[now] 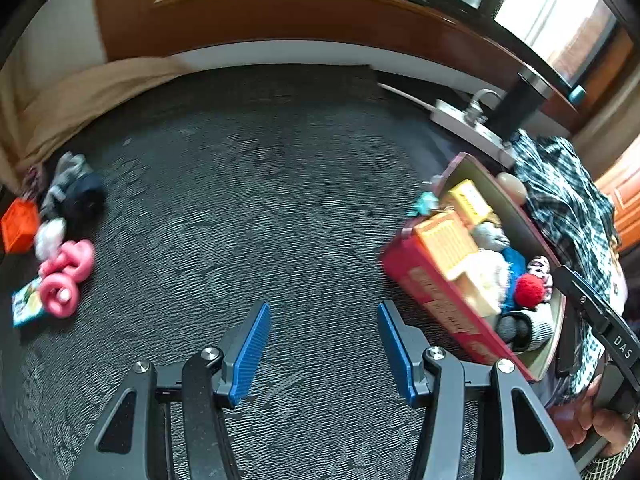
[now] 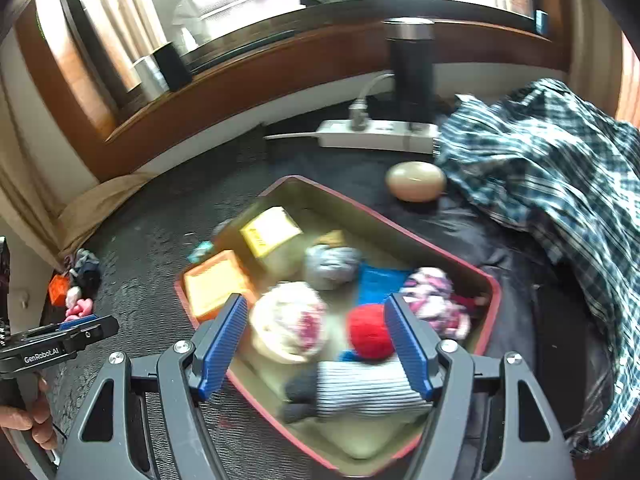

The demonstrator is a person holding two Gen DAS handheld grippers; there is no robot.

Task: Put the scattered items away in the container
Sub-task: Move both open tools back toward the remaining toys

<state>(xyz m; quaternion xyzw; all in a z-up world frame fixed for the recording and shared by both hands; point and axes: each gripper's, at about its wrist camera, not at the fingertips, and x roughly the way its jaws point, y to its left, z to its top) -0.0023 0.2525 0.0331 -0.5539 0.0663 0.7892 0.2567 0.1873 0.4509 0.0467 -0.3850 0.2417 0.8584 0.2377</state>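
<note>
Container [image 2: 486,292] contents blurred; card [image 1: 25,305] edge-cut

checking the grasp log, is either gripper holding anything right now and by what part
Nothing is held. The left gripper is open over bare carpet, and the right gripper is open above the red container, its fingers clasping none of the items inside.

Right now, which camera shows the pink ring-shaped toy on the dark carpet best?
The left wrist view: the pink ring-shaped toy lies large and unobstructed at far left among the leftover items. The right wrist view shows only a small pink patch above the left gripper's tip.
</note>
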